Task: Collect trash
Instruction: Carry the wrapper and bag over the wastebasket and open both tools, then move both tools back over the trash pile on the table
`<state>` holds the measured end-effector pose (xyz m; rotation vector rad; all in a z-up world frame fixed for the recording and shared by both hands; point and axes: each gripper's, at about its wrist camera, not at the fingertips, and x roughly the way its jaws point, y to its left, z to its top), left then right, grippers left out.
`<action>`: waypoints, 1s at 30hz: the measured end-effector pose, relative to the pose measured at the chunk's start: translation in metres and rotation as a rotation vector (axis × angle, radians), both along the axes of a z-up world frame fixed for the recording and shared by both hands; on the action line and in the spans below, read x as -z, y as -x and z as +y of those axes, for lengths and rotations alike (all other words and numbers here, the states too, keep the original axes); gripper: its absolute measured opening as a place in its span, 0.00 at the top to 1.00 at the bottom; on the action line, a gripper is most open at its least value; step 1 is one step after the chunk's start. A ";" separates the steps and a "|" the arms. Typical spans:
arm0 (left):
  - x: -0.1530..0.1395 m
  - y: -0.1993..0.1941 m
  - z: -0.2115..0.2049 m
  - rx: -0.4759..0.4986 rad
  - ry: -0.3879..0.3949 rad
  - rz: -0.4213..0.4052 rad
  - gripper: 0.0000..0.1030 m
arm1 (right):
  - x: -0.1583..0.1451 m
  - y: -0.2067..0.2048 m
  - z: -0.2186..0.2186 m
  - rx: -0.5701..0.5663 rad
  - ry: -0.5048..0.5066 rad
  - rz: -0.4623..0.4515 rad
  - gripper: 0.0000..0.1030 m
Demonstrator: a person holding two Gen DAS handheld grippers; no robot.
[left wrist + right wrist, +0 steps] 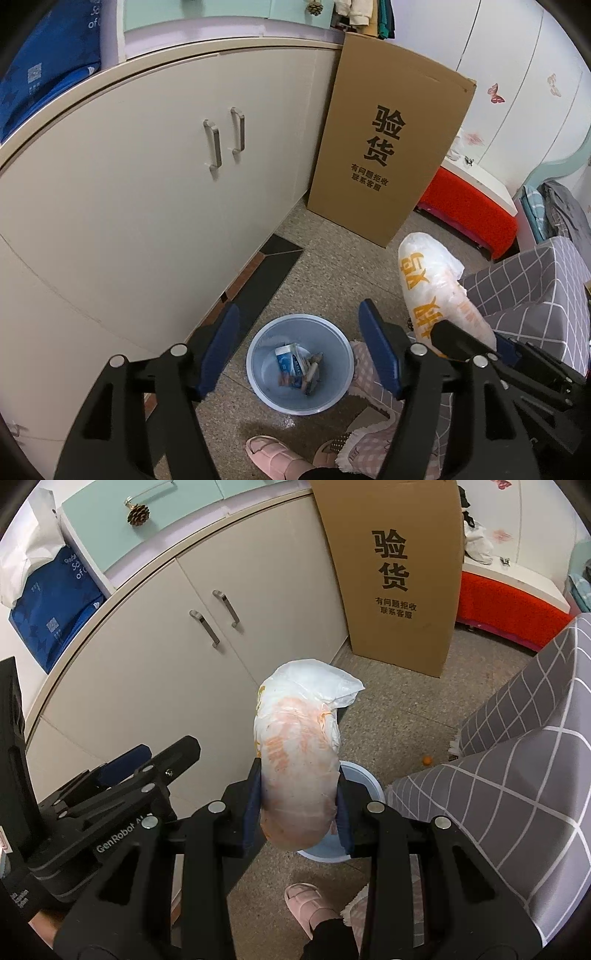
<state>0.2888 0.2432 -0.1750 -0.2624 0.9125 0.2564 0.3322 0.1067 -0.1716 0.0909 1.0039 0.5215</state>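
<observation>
A pale blue waste bin (pixel 258 354) stands on the speckled floor with several wrappers and scraps (pixel 297 367) in its bottom. My left gripper (pixel 299 328) hangs open and empty above it. My right gripper (pixel 299 786) is shut on a crumpled white plastic bag with orange print (pixel 299 760), held in the air over the bin's rim (pixel 365 779). The same bag (pixel 439 291) and the right gripper (pixel 461 341) show at the right of the left wrist view. The left gripper (pixel 125 771) shows at the left of the right wrist view.
A beige cabinet with two handles (pixel 225 136) runs along the left. A tall cardboard box (pixel 388 147) leans by it. A grey checked seat (pixel 517 760), a red stool (pixel 469 210), my pink slipper (pixel 306 901) and a small orange ball (pixel 427 761) are nearby.
</observation>
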 end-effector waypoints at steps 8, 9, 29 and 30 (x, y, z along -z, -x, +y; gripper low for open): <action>-0.007 0.004 0.013 -0.066 -0.040 -0.010 0.35 | 0.004 -0.009 0.007 0.013 -0.051 0.007 0.47; -0.009 0.005 0.016 -0.075 -0.039 -0.009 0.34 | 0.005 -0.010 0.006 0.016 -0.059 0.015 0.44; -0.077 0.036 -0.050 0.029 -0.057 -0.147 0.29 | -0.069 0.047 -0.076 0.150 -0.041 -0.153 0.36; -0.083 0.039 -0.058 0.041 -0.061 -0.162 0.27 | -0.074 0.051 -0.084 0.160 -0.036 -0.166 0.36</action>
